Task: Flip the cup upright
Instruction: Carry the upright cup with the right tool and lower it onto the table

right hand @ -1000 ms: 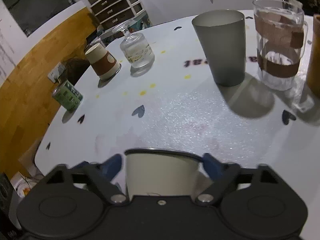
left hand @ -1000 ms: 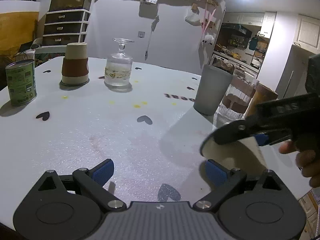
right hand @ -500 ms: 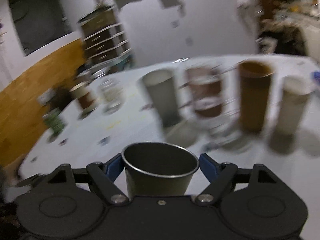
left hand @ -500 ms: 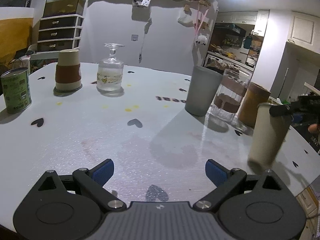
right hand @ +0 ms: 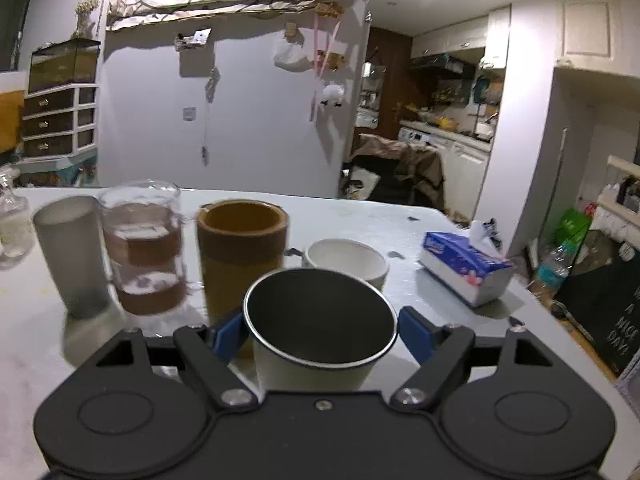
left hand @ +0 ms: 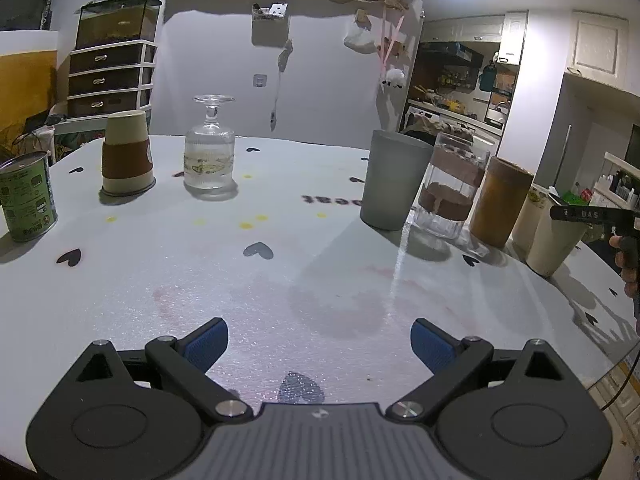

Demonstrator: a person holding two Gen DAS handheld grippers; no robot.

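Cream cup (right hand: 320,344): held upright, pinched by right gripper (right hand: 320,330), beside brown tumbler (right hand: 242,256); release onto table (right hand: 32,352) judged next. Left gripper (left hand: 318,344) spread, idle.

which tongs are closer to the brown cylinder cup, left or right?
Right. The right tongs, shut on the cream cup, sit just in front of the brown cup. The left tongs are open, well back across the table.
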